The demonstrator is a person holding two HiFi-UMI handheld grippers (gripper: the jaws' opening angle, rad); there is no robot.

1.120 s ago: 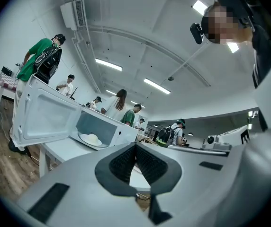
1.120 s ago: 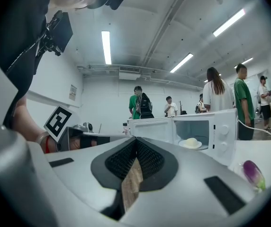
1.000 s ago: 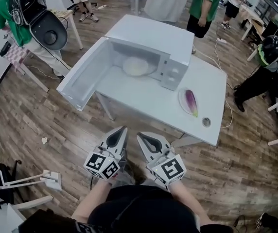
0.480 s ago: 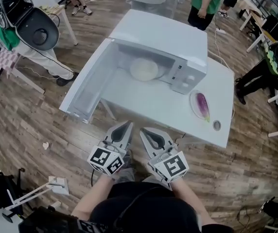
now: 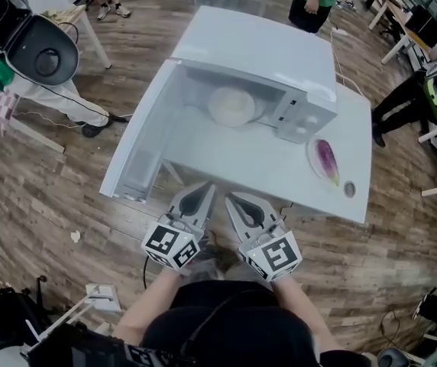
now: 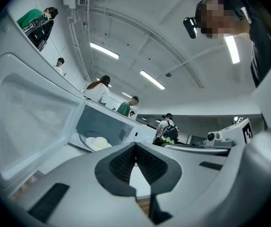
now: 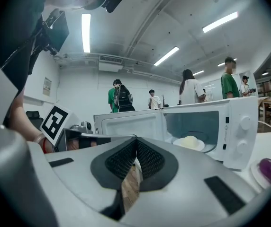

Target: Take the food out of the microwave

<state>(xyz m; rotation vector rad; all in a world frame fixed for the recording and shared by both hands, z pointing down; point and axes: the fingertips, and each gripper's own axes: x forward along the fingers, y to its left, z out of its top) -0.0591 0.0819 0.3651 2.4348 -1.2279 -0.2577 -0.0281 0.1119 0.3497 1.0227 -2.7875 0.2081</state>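
The food, a pale round mound, sits inside the microwave, which stands on the white tabletop with its door swung open to the left in the head view. The left claw and the right claw are each pressed together with nothing between the jaws, and are held side by side at the tabletop's near edge, apart from the food. A purple eggplant lies on a plate to the right of the microwave.
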